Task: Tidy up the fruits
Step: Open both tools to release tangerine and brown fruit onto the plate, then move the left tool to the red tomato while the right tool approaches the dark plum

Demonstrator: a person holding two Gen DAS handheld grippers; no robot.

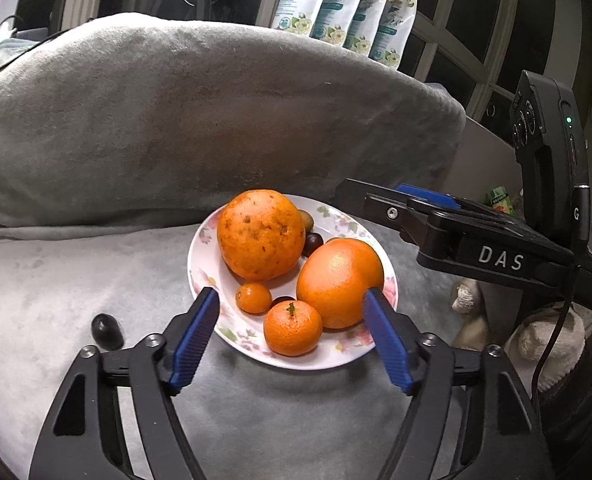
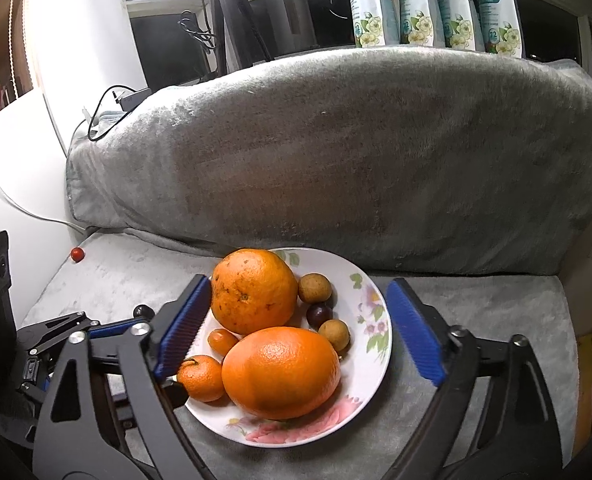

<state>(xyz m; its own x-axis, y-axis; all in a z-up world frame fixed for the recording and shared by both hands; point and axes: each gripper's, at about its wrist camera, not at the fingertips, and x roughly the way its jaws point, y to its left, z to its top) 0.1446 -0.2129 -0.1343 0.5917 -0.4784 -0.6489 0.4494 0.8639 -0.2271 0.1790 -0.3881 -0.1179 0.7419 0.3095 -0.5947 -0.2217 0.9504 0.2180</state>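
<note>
The floral plate (image 1: 206, 236) is sitting on the grey blanket (image 1: 96, 272), serving as reference. On it are lying a speckled orange (image 1: 259, 235) at the far side, a smooth orange (image 1: 338, 282) just beside it, a mandarin (image 1: 293, 327) at the near rim, and a kumquat (image 1: 253, 298) touching neither gripper. A dark grape (image 1: 107, 331) is resting off the plate, to its left.

The left gripper (image 1: 292, 308) is hovering over the near rim, jaws spread wide, holding nothing. The right gripper (image 2: 298, 330) is straddling the plate, jaws likewise apart and empty. Two longans (image 2: 315, 288) are sitting on the plate's right half.
</note>
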